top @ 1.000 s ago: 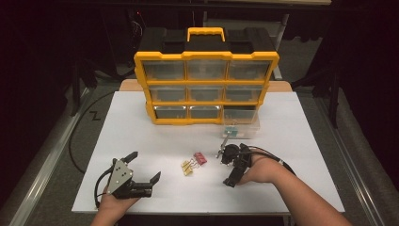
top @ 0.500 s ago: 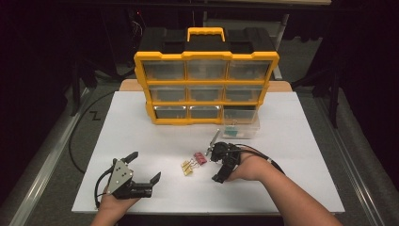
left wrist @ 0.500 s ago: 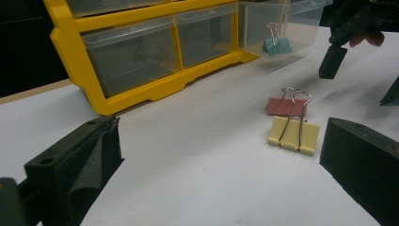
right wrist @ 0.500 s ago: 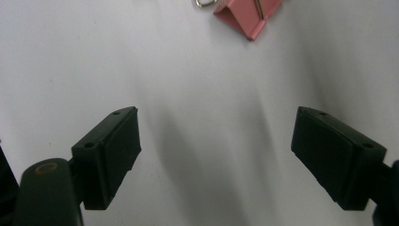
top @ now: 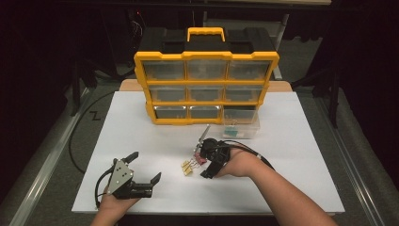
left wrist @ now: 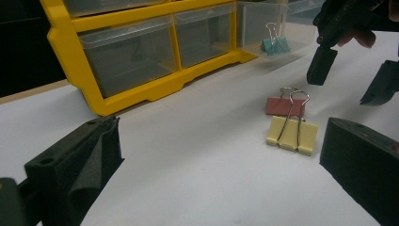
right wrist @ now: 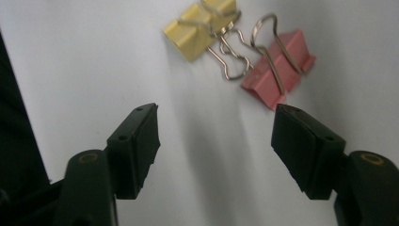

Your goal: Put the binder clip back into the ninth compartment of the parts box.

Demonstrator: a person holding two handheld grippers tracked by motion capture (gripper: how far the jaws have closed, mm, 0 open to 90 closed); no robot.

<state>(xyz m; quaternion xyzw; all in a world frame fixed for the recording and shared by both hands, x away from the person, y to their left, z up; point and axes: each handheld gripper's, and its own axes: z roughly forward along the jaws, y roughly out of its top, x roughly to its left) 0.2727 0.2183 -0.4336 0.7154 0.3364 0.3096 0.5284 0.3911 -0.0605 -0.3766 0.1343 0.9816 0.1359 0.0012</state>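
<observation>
Where things lie on the white table (top: pixel 141 132): yellow drawer cabinet (top: pixel 207 84) at twelve o'clock; both clips at centre, below it
Nearer hand: right gripper (top: pixel 205 157), just beside the clips; left gripper (top: pixel 141 176) at seven o'clock, well apart, jaws wide and empty
Right jaws: half open, just been closing, nothing between them
Pink binder clip (right wrist: pixel 277 70): ahead of the right-hand pad at one o'clock in the right gripper view; long axis slanted
Yellow binder clip (right wrist: pixel 200 23): at twelve o'clock, beyond it; wire handles crossing the pink clip's

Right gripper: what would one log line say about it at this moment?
right gripper | fingers just closing, nothing between | near pink clip, yellow clip | table
</observation>
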